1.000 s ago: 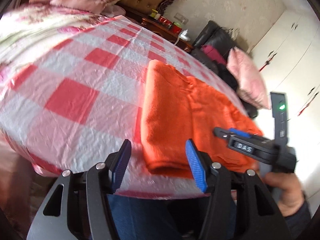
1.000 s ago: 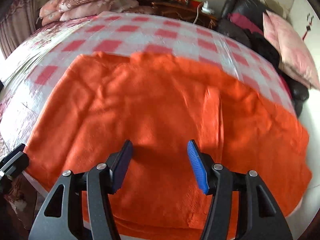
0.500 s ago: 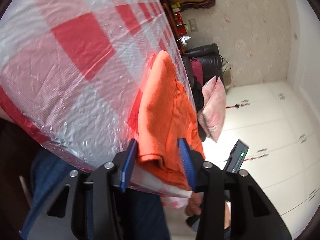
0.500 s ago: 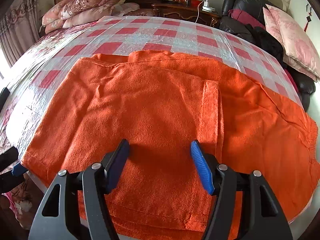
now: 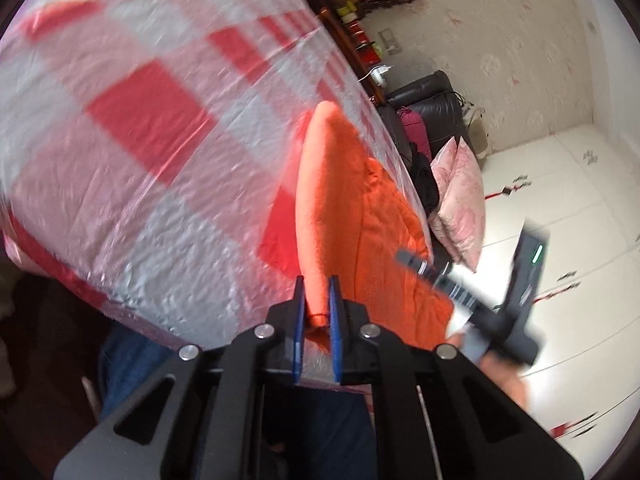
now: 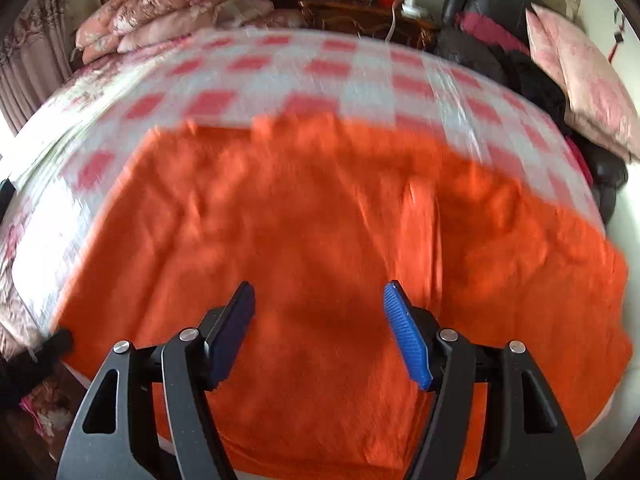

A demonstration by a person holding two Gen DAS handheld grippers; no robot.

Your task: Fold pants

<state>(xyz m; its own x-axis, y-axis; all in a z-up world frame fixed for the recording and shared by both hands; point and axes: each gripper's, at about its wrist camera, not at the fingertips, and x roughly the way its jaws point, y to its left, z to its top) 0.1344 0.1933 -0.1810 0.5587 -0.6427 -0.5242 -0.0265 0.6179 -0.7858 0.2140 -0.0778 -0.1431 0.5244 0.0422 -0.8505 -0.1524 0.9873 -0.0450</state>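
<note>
Orange pants [image 6: 320, 240] are lying spread across the near part of a bed [image 6: 328, 68] covered with a red-and-white checked sheet under clear plastic, and their near edge is reaching the bed's front edge. The step in hand appears to be taking hold of the cloth for a fold. The left tongs [image 5: 317, 300] have just been closing, and their blue pads are now pinching the corner of the pants at the bed's edge, with a ridge of orange cloth standing up between them. The right tongs [image 6: 320, 332] are hovering over the middle of the near edge with the jaws standing wide and nothing pressed between them; they have just been opening a little further. In the left view the right tongs show as a blurred black tool over the pants, gripped by a hand [image 5: 500, 372]. The next move probably calls for the right tongs to come down onto the near edge and close on it, so that both hands can carry that edge over towards the far side together and evenly. The cloth is looking thick, soft and fleecy, with shallow wrinkles and a raised seam or flap running right of centre. It seems likely to sag and bunch if lifted by one corner alone. Both views are blurred.
</note>
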